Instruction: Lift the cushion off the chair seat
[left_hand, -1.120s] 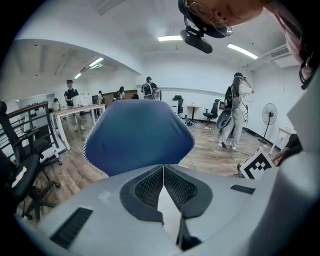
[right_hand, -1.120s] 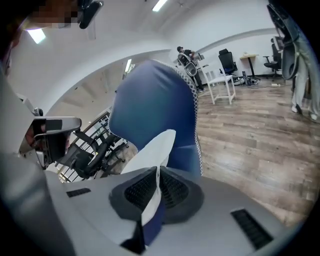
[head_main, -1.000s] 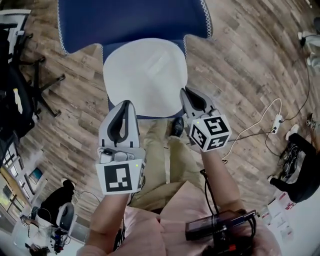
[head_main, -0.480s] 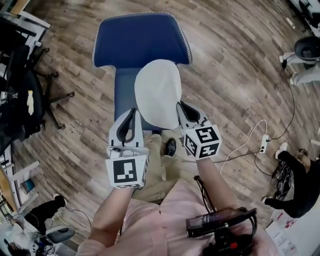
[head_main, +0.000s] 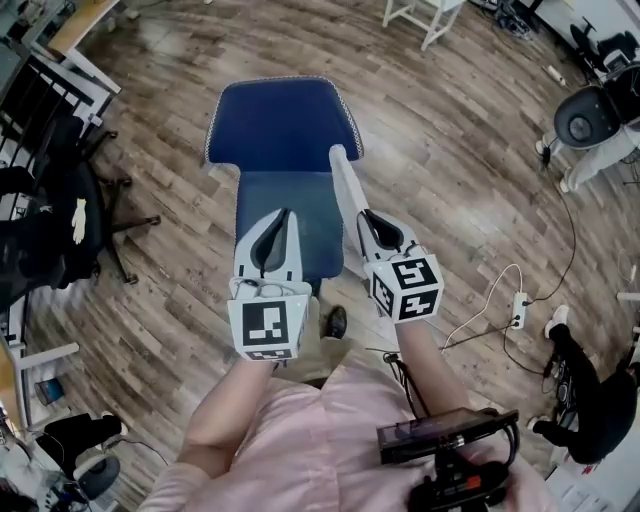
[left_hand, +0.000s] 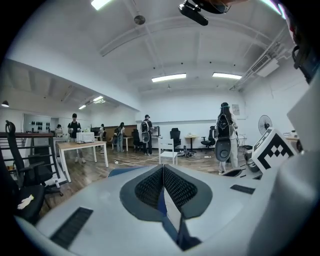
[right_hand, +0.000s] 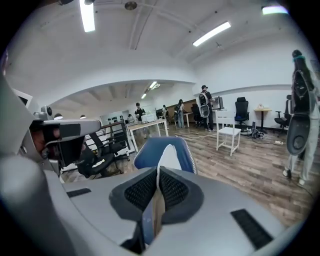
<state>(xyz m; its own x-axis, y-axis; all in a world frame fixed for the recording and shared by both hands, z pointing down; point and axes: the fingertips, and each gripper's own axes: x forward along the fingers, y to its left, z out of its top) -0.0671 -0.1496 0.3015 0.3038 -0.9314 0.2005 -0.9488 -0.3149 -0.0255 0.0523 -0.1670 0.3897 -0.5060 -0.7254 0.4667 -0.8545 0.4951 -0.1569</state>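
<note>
over the blue chair (head_main: 272, 130) on plank floor (head_main: 450, 180), right tongs (head_main: 367, 217) grip the cushion (head_main: 345, 190), left tongs (head_main: 282, 215) clenched.

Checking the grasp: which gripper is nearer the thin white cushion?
Right. The right gripper grips the thin white cushion at its edge; the left gripper hangs shut beside it, apart.

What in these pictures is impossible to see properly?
- cushion: the head view shows only its thin edge, so its broad faces are unseen. In the right gripper view, the jaws of the right gripper cover its lower part.
- chair: its base is hidden under the seat in the head view.
- people far off in the left gripper view: too small to tell what they do.
</note>
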